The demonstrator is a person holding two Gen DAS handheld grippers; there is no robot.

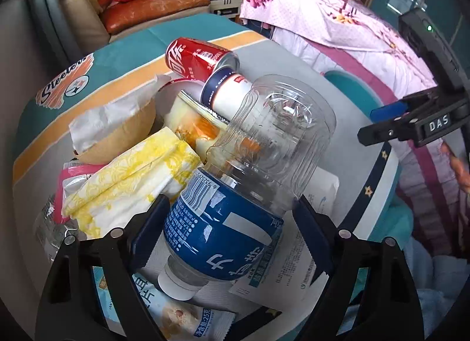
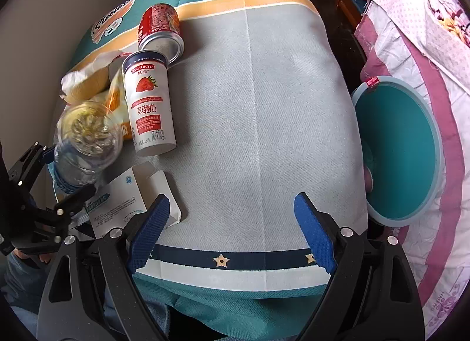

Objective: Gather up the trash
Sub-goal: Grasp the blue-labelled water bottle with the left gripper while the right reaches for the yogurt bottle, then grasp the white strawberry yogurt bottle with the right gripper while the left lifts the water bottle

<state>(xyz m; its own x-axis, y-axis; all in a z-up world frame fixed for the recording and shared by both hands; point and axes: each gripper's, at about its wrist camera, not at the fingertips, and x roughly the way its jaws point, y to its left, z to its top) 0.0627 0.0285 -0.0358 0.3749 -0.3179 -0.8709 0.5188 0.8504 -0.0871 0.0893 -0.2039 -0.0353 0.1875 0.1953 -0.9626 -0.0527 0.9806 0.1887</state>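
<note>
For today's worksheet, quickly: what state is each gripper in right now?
Left gripper: jaws astride the clear plastic bottle with blue label; grip cannot be told.
Right gripper: open, empty.

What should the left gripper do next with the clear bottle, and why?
Probably close the left gripper firmly on the clear bottle: the blue-labelled body sits between its fingers, cap end down, and the teal bin stands open beside the table.

A table under a teal, grey and orange cloth (image 2: 264,105) fills the centre; a sofa with cushions (image 1: 141,6) sits upper left, floral bedding (image 1: 323,17) upper right
</note>
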